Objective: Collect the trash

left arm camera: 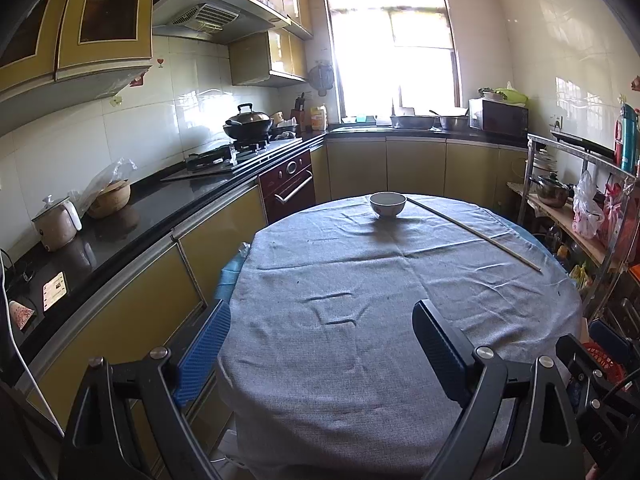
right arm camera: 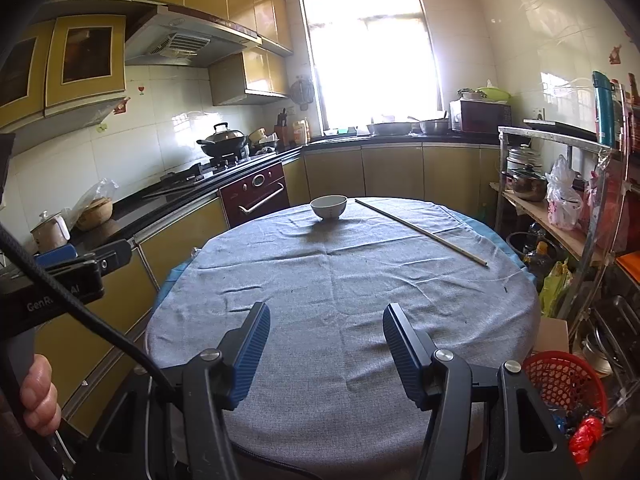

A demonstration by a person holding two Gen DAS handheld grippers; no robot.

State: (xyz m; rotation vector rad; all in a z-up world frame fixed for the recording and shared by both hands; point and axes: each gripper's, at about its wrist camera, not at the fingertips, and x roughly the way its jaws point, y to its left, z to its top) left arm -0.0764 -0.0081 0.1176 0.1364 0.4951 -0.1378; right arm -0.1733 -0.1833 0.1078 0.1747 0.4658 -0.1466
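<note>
A round table under a grey cloth (left arm camera: 360,280) (right arm camera: 340,280) fills both views. At its far side stands a white bowl (left arm camera: 387,204) (right arm camera: 328,207), and a long thin wooden stick (left arm camera: 472,233) (right arm camera: 420,232) lies slanting on the cloth to the bowl's right. My left gripper (left arm camera: 322,324) hangs wide open over the table's near left edge, nothing between its blue pads. Over the near edge, my right gripper (right arm camera: 326,330) stands open and empty too. A red mesh basket (right arm camera: 564,384) with colourful wrappers sits low at the right, beside the table.
A black counter (left arm camera: 132,216) with a hob, wok, small cooker and bagged pot runs along the left. A metal rack (right arm camera: 560,208) with pots and bags stands at the right. The other gripper's body (right arm camera: 60,280) and a hand (right arm camera: 38,396) show at the right wrist view's left.
</note>
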